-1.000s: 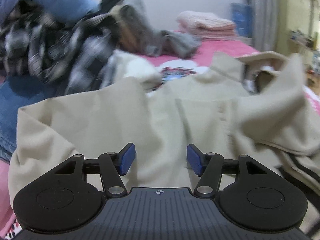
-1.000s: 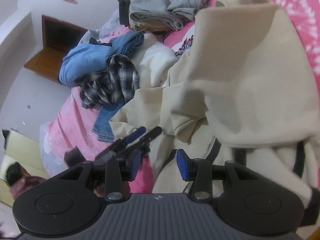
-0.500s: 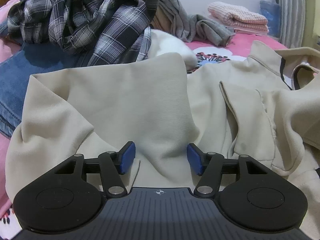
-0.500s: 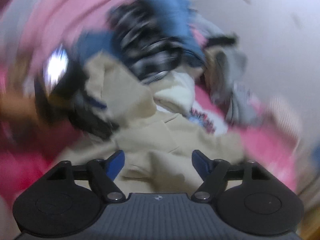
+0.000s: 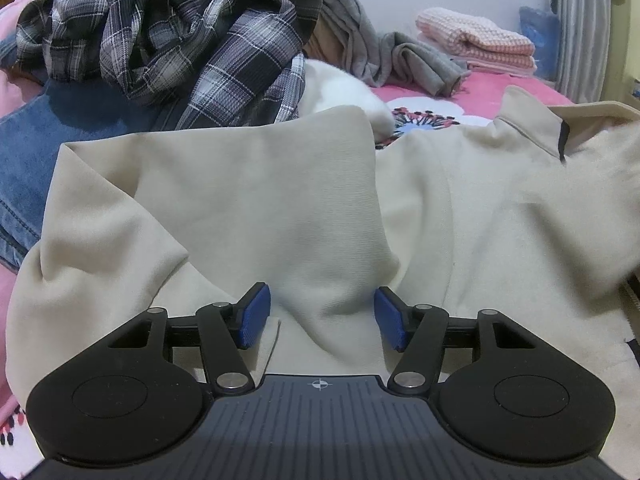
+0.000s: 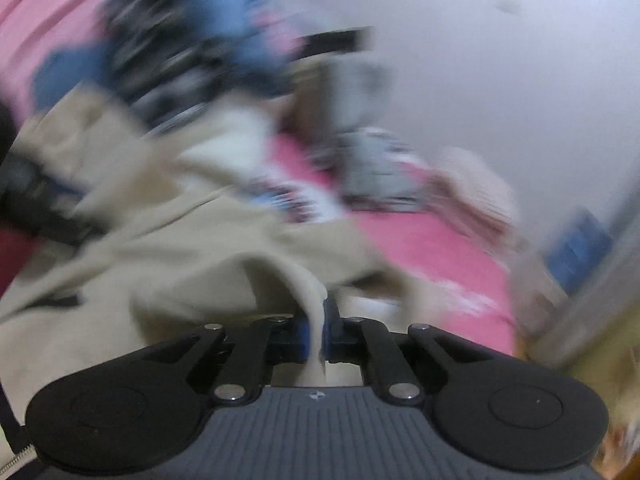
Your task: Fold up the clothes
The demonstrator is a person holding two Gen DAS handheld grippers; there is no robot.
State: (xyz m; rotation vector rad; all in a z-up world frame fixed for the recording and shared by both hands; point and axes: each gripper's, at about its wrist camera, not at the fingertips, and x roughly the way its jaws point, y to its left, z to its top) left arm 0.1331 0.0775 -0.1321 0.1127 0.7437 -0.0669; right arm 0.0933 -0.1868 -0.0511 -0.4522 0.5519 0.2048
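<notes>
Right claw [image 6: 322, 330] clamps a fold of the soft, limp jacket [image 5: 460, 208]; left claw [image 5: 319, 318] sits released astride a ridge, so grab edges.

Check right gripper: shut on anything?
Shut on the beige garment: the right gripper has its blue pads pinching a fold of it.
</notes>
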